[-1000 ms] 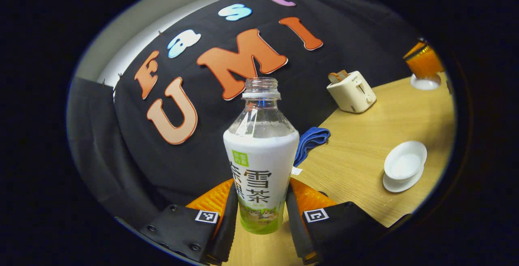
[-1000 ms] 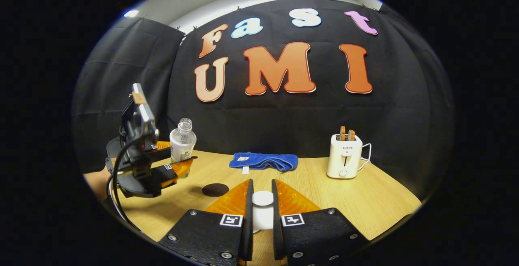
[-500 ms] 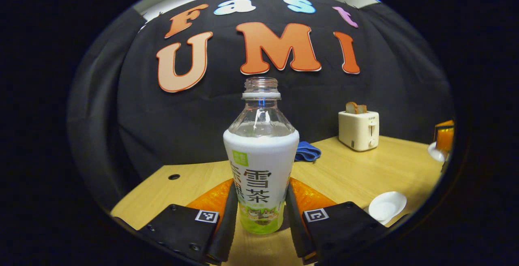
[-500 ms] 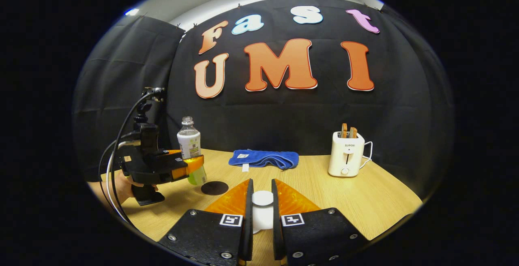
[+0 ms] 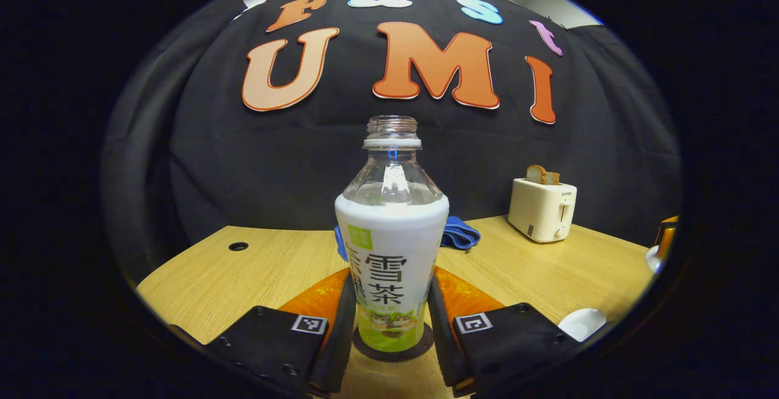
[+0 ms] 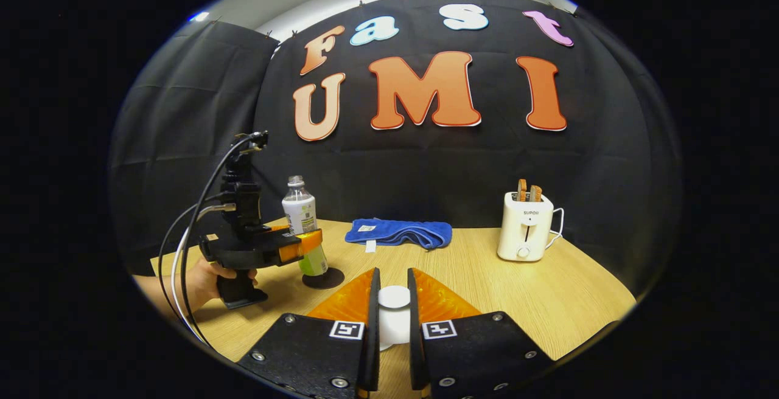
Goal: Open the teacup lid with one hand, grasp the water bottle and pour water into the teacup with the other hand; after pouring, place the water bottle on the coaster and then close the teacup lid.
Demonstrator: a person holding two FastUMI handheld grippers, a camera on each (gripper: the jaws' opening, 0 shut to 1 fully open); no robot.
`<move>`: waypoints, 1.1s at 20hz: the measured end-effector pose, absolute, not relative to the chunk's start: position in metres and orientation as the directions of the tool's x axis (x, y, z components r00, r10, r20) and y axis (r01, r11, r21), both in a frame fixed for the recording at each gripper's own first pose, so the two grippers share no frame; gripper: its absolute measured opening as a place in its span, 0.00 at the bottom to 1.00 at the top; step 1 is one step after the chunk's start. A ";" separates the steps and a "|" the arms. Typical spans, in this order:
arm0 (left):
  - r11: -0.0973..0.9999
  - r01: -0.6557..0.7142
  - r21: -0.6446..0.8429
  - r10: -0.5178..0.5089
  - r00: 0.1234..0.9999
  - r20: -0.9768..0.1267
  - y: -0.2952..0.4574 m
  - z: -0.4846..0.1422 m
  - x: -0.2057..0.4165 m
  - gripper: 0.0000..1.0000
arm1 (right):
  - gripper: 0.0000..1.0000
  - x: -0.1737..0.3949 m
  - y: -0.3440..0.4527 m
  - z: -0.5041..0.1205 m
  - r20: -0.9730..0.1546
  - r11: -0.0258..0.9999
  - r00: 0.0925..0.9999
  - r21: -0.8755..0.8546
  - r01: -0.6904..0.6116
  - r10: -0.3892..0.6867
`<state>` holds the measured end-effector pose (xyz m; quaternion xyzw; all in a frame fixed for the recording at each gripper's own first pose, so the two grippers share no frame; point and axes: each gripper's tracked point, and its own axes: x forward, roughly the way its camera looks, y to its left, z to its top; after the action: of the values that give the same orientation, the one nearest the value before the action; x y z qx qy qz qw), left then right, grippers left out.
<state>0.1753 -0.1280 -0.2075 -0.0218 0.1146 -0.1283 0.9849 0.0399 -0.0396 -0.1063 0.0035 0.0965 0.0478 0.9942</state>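
Left gripper view: left hand-held gripper (image 5: 391, 320) pinches the uncapped water bottle (image 5: 391, 247), upright on the dark coaster (image 5: 420, 350). Behind it a blue towel (image 5: 459, 233); toaster (image 5: 541, 209) far right; white teacup (image 5: 582, 323) at the lower right edge.

Right gripper view: right hand-held gripper (image 6: 391, 326) clamps the white teacup lid (image 6: 394, 317) above the worktop (image 6: 548, 301). Bottle on coaster at left, a hand (image 6: 204, 280) holding that gripper.
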 end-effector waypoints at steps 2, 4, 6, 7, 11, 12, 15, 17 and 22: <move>0.966 0.249 -0.074 -0.260 0.938 -0.231 -0.129 -0.214 0.180 0.60 | 0.20 0.040 -0.037 -0.114 -0.210 0.995 0.972 0.003 -0.104 0.103; 0.967 0.242 -0.081 -0.255 0.936 -0.243 -0.128 -0.221 0.183 0.60 | 0.20 0.043 -0.036 -0.122 -0.225 0.994 0.969 -0.004 -0.106 0.103; 0.963 0.248 -0.106 -0.267 0.930 -0.251 -0.133 -0.226 0.184 0.60 | 0.20 0.045 -0.033 -0.124 -0.234 0.994 0.966 0.001 -0.113 0.110; 0.964 0.244 -0.110 -0.265 0.929 -0.257 -0.133 -0.229 0.184 0.60 | 0.20 0.045 -0.032 -0.125 -0.236 0.994 0.965 0.003 -0.113 0.111; 0.955 0.256 -0.150 -0.289 0.918 -0.273 -0.137 -0.238 0.181 0.65 | 0.20 0.049 -0.027 -0.128 -0.237 0.992 0.964 -0.002 -0.124 0.120; 0.956 0.256 -0.144 -0.287 0.918 -0.275 -0.135 -0.237 0.180 0.65 | 0.20 0.049 -0.028 -0.129 -0.238 0.993 0.964 -0.004 -0.121 0.116; 0.959 0.252 -0.127 -0.278 0.918 -0.281 -0.134 -0.233 0.179 0.76 | 0.20 0.050 -0.024 -0.134 -0.248 0.992 0.961 0.003 -0.124 0.121; 0.962 0.247 -0.118 -0.271 0.915 -0.300 -0.132 -0.233 0.170 0.89 | 0.20 0.050 -0.021 -0.141 -0.261 0.992 0.958 -0.015 -0.128 0.119; 0.959 0.254 -0.122 -0.279 0.920 -0.276 -0.123 -0.214 0.147 0.98 | 0.20 0.055 -0.012 -0.153 -0.275 0.990 0.952 -0.015 -0.141 0.132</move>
<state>0.1474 -0.1225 -0.2137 -0.0419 0.1467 -0.1361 0.9789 0.0554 -0.0120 -0.1526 -0.0173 0.1382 0.0691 0.9878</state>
